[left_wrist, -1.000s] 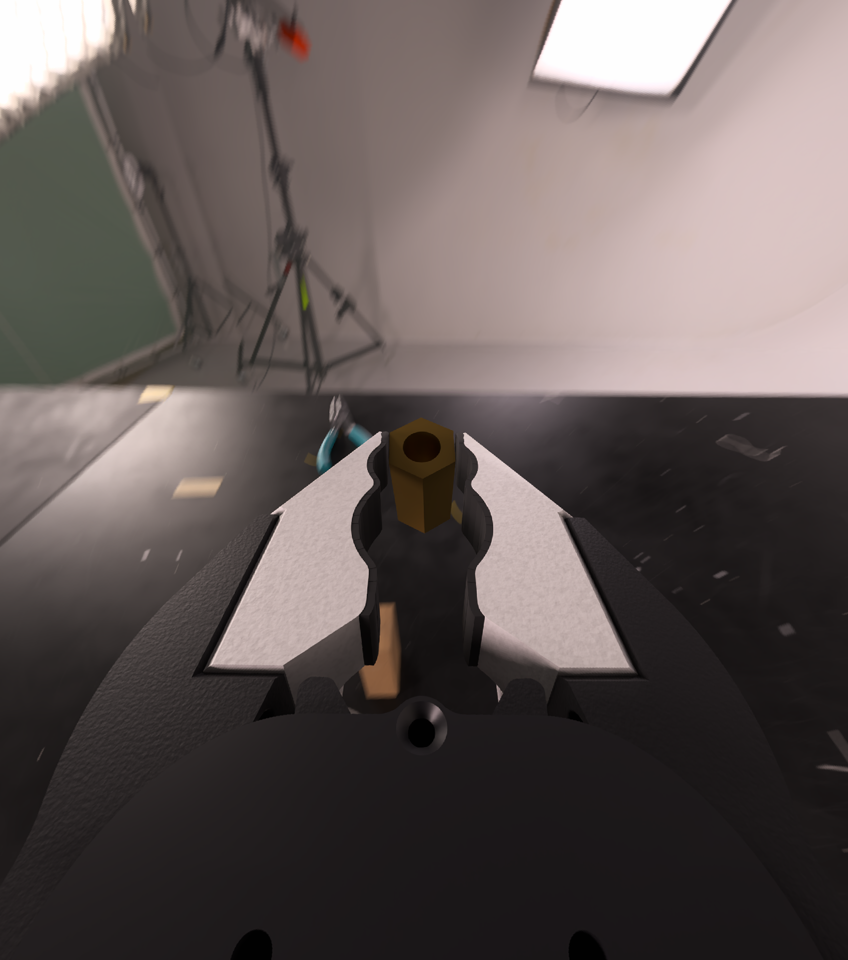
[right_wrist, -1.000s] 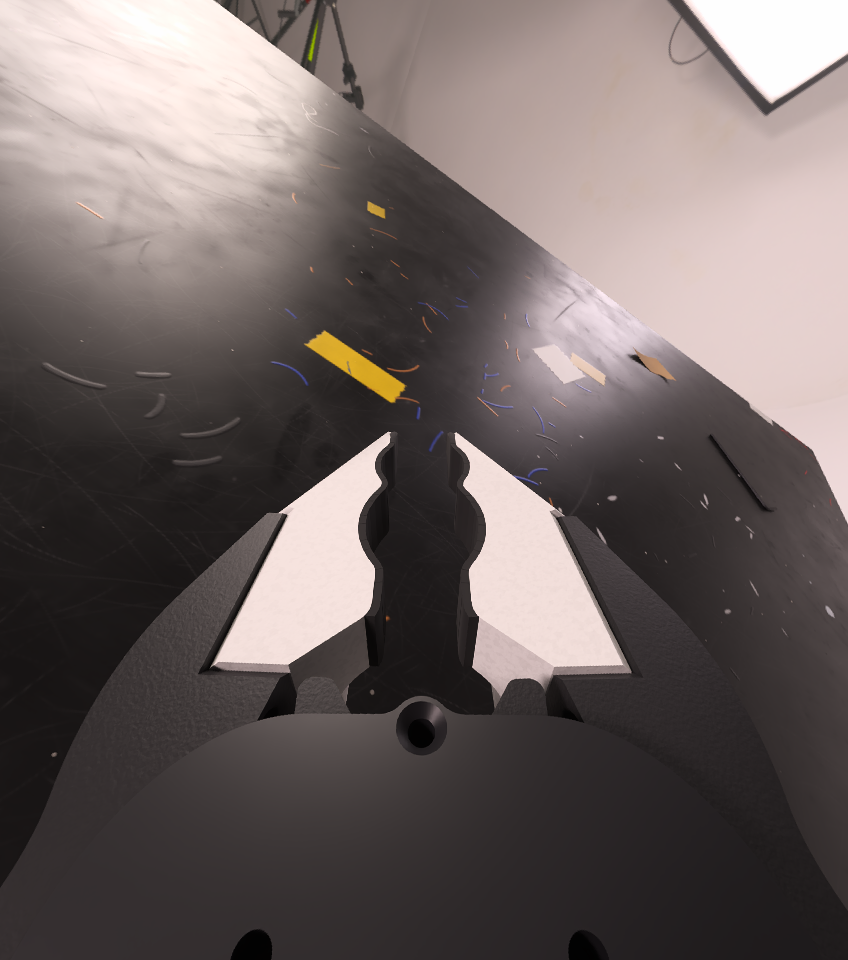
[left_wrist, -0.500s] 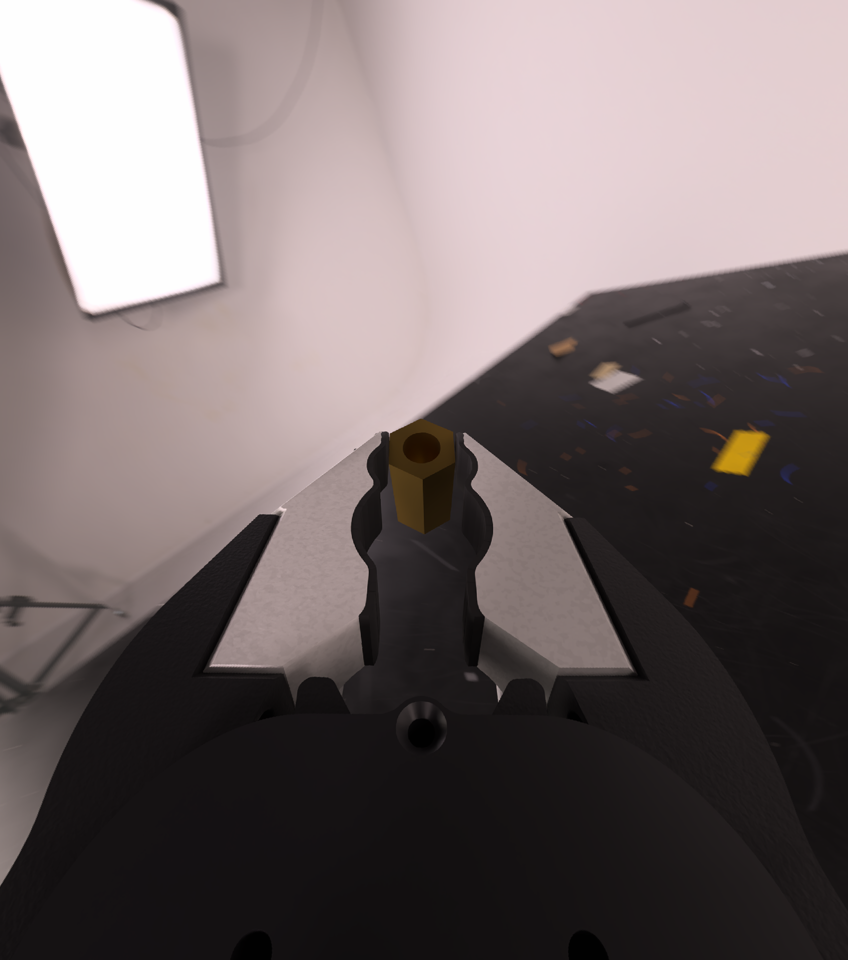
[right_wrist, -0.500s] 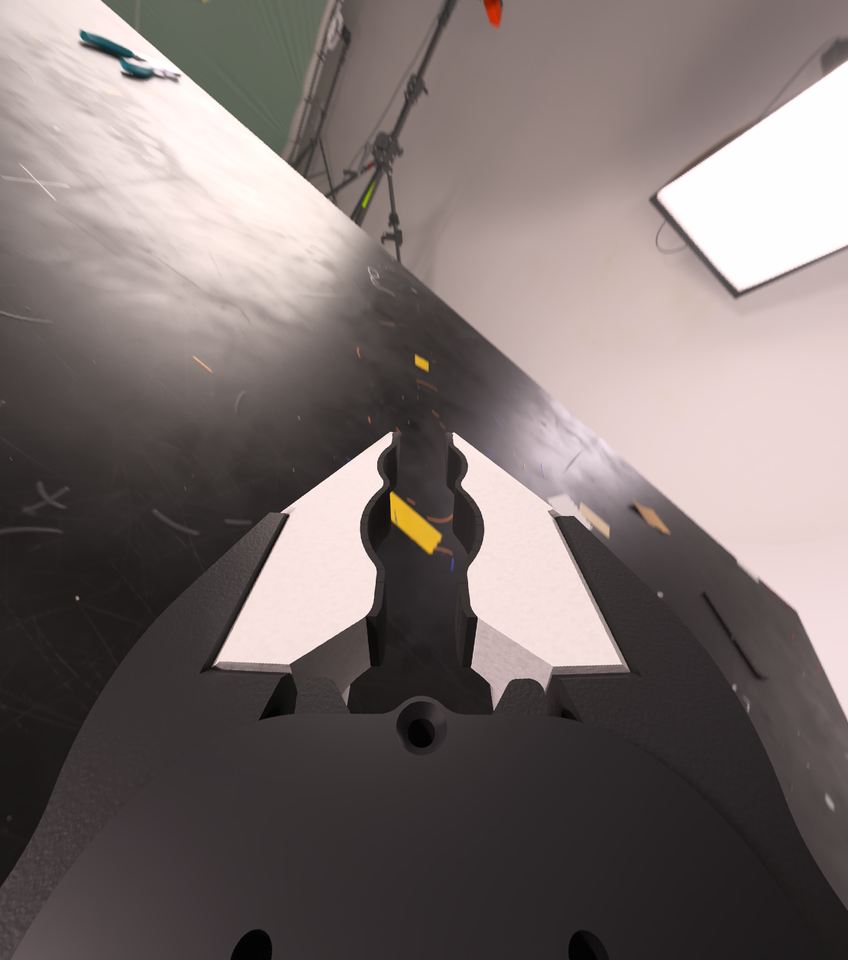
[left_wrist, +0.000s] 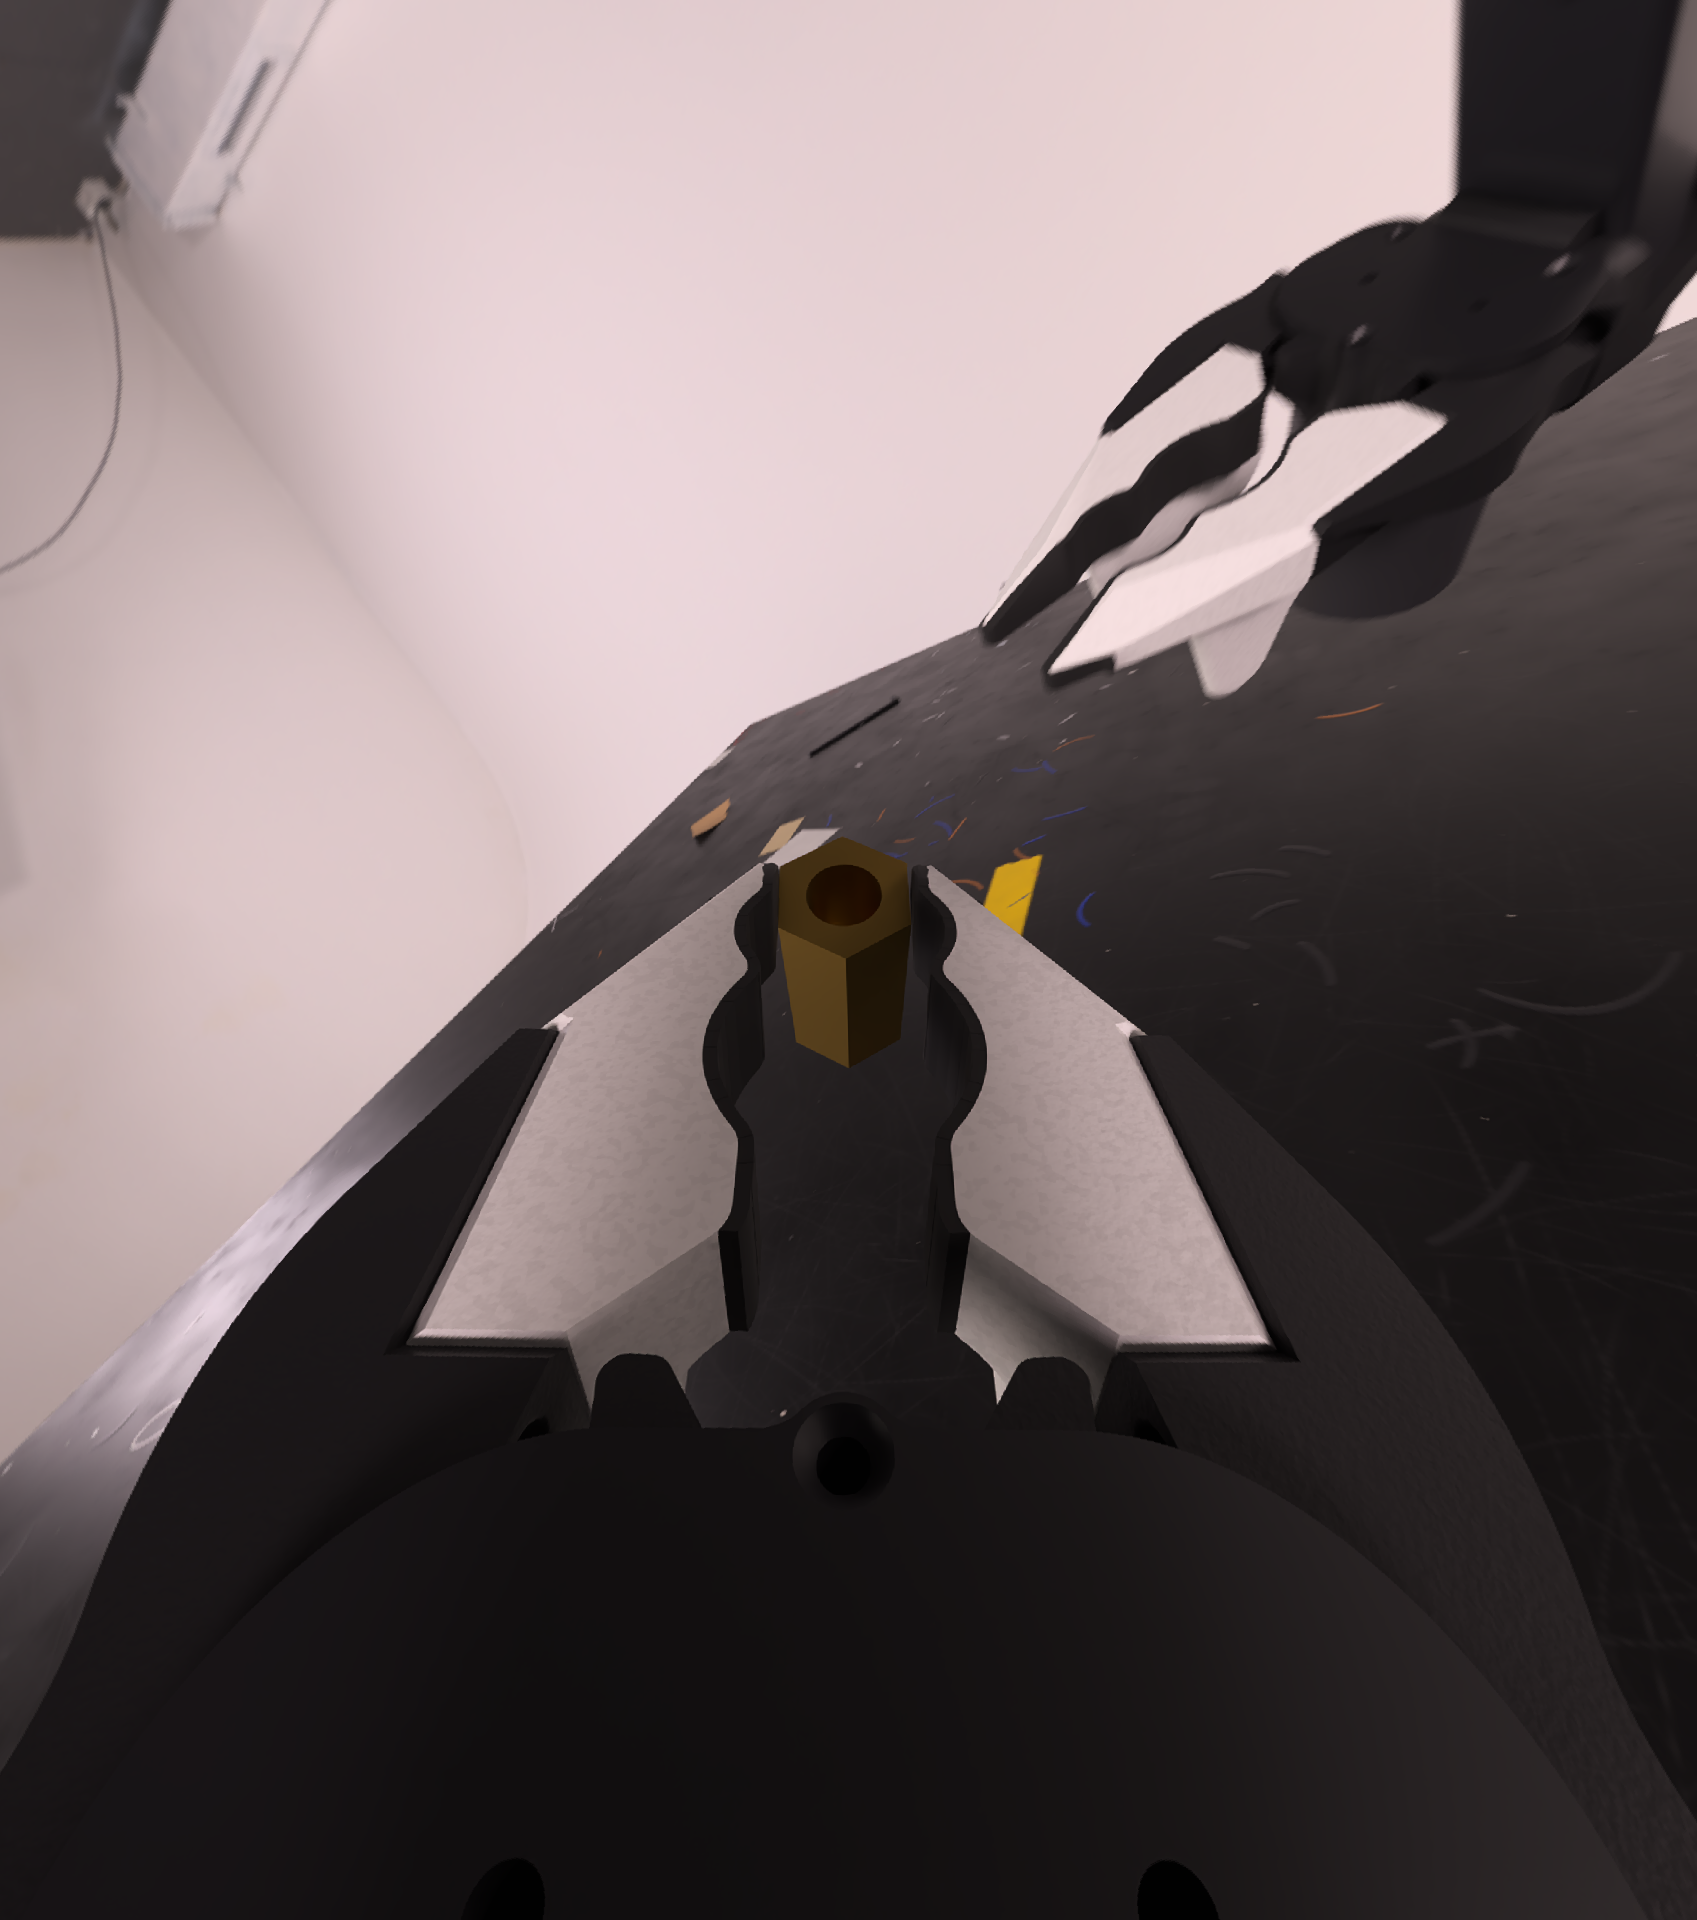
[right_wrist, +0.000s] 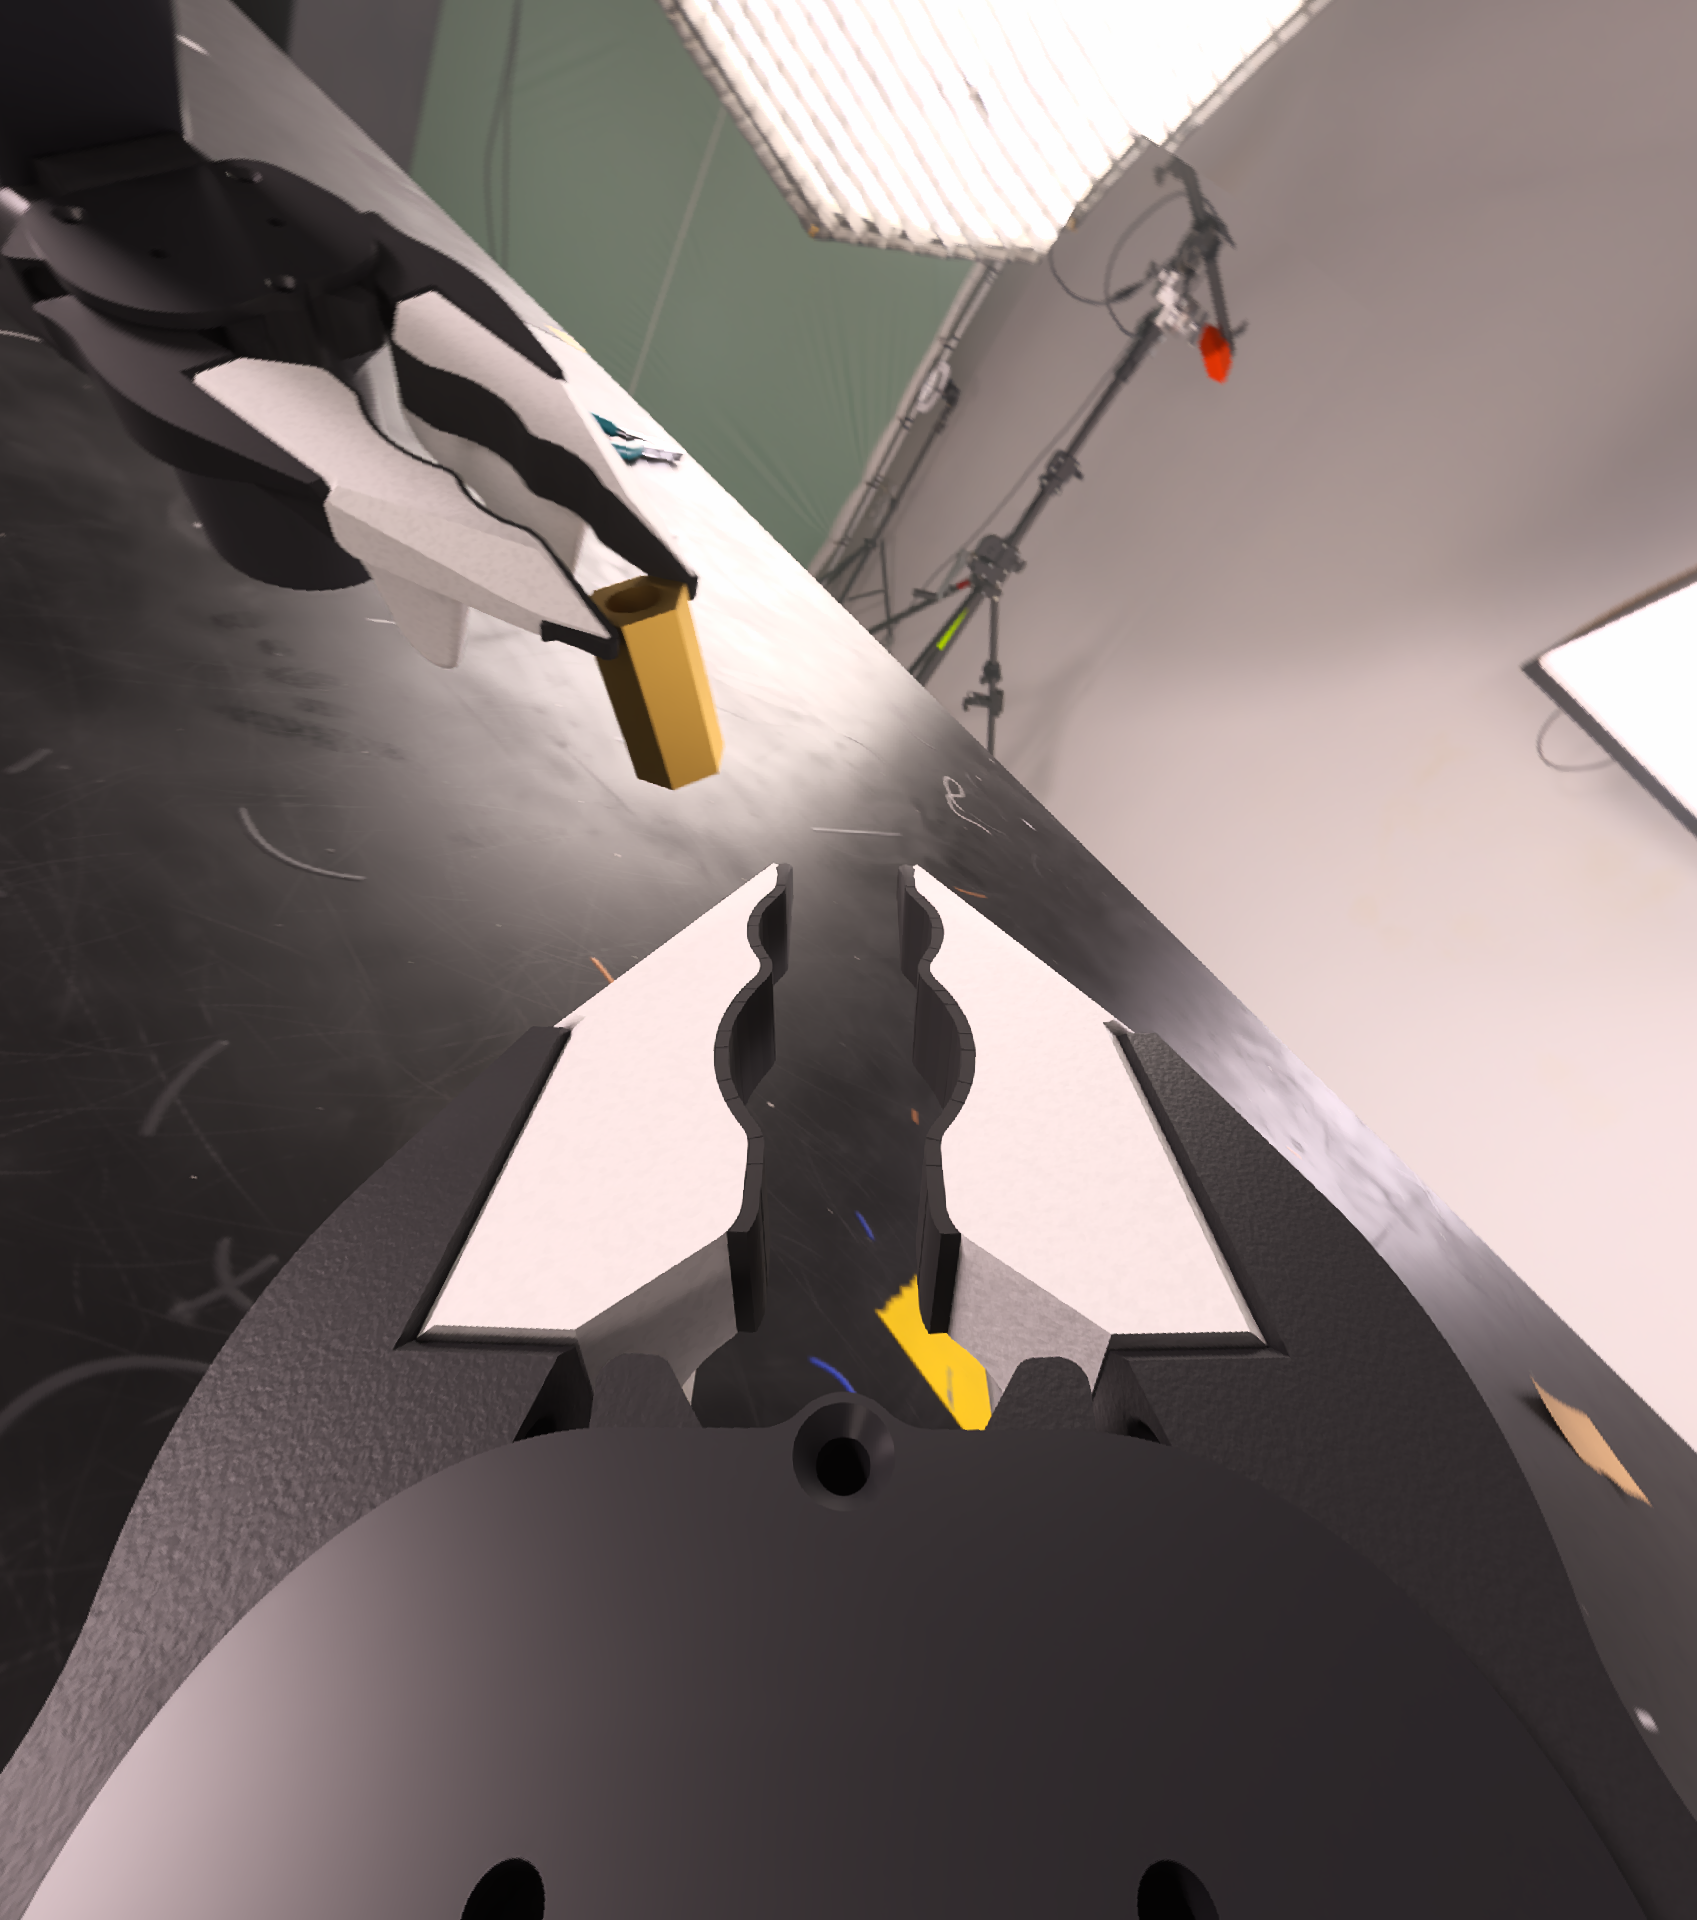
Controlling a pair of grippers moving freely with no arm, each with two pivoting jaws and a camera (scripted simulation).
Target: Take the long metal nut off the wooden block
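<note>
My left gripper (left_wrist: 844,883) is shut on the long brass hex nut (left_wrist: 844,966), which is pinched at the fingertips with its bore facing the camera. In the right wrist view the left gripper (right_wrist: 615,613) holds the nut (right_wrist: 667,696) in the air above the black table (right_wrist: 148,935), the nut hanging down from the tips. My right gripper (right_wrist: 844,878) is empty, its jaws a narrow gap apart. It also shows in the left wrist view (left_wrist: 1026,649), at the upper right over the table. No wooden block is in view.
A strip of yellow tape (left_wrist: 1015,888) lies on the table, also seen between the right fingers (right_wrist: 937,1361). Tan scraps (left_wrist: 709,821) and teal pliers (right_wrist: 631,436) lie near the table edge. A light stand (right_wrist: 989,582) stands beyond the edge.
Both views have swung round. The left gripper, still holding the nut, and the right gripper now face each other and each shows in the other's view. The grip is unchanged.
</note>
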